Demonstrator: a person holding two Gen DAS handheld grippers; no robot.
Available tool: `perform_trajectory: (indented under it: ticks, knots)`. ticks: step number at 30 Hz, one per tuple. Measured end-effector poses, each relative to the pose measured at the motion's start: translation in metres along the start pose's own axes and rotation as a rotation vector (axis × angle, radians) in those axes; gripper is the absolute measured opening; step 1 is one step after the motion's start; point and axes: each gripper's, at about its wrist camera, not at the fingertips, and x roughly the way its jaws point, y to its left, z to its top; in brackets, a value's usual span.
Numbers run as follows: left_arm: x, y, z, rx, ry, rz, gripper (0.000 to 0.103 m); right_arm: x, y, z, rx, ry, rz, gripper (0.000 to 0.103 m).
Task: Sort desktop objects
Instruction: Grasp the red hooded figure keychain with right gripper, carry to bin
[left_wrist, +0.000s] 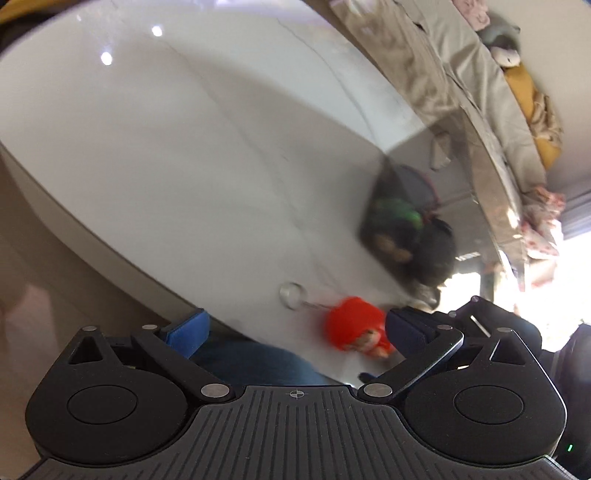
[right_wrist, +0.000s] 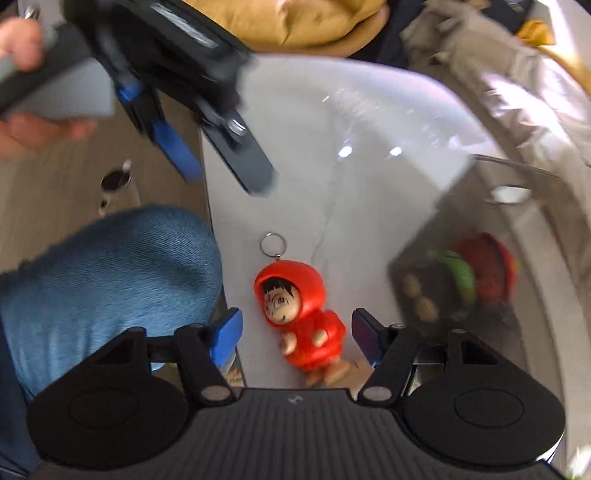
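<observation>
Red plastic keychain figure (right_wrist: 303, 317), a small hooded doll with a metal ring (right_wrist: 272, 243) at its head, lies flat on the white glossy table (right_wrist: 369, 110) close to the near edge, directly between the blue pads of the right gripper (right_wrist: 293, 334). The jaws stand apart on both sides of the doll and do not press on it yet. Beside it, past the table edge, a knee in blue jeans (right_wrist: 110, 273) shows. Further to the right sits a dark tray (right_wrist: 413, 273) that already holds green, red and brown items, blurred. Above, the left gripper (right_wrist: 225, 170) hangs over the edge with its jaws spread and empty, held by a hand (right_wrist: 22, 88). I judge the risk is here: the doll is round and smooth, so an off-centre squeeze could make it slip out and slide over the near edge.
</observation>
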Motion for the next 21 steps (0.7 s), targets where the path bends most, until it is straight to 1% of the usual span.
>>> perform_trajectory:
  ticks: [1,3,5,6,7,9,10,12,15,19,20,21]
  knots:
    - [-0.003,0.003,-0.001,0.0,-0.016,0.002,0.103,0.008,0.0,0.001,-0.018,0.027,0.01,0.068]
    - [-0.01,0.011,-0.003,-0.022,-0.033,-0.019,0.103,0.023,0.003,0.003,-0.049,0.083,0.011,0.069]
    - [-0.012,0.017,-0.003,-0.048,-0.037,-0.055,0.103,0.033,0.001,0.005,-0.069,0.098,-0.001,0.068]
    - [-0.012,0.018,-0.003,-0.055,-0.038,-0.067,0.103,0.035,-0.003,0.006,-0.058,0.089,0.014,0.066]
    - [-0.011,0.018,-0.003,-0.057,-0.04,-0.071,0.103,0.036,-0.009,0.008,-0.03,0.089,0.028,0.051]
    - [-0.01,0.019,-0.002,-0.058,-0.046,-0.074,0.103,0.035,-0.019,0.011,0.042,0.099,0.046,0.051]
    - [-0.009,0.019,-0.002,-0.06,-0.049,-0.076,0.103,0.031,-0.02,0.012,0.064,0.095,0.038,0.05]
    - [-0.005,0.017,-0.002,-0.067,-0.056,-0.086,0.103,0.011,-0.021,0.013,0.118,0.061,-0.005,0.05]
    - [0.005,0.008,-0.003,-0.058,-0.054,-0.117,0.103,-0.052,-0.043,0.013,0.34,-0.046,-0.003,0.05]
    - [0.026,-0.017,-0.008,0.007,-0.045,-0.186,0.103,-0.157,-0.096,0.007,0.611,-0.23,-0.02,0.05]
    - [0.032,-0.025,-0.01,0.031,-0.045,-0.206,0.103,-0.174,-0.114,0.004,0.675,-0.253,-0.04,0.05]
    - [0.039,-0.032,-0.014,0.056,-0.047,-0.226,0.103,-0.185,-0.133,-0.001,0.739,-0.258,-0.069,0.05]
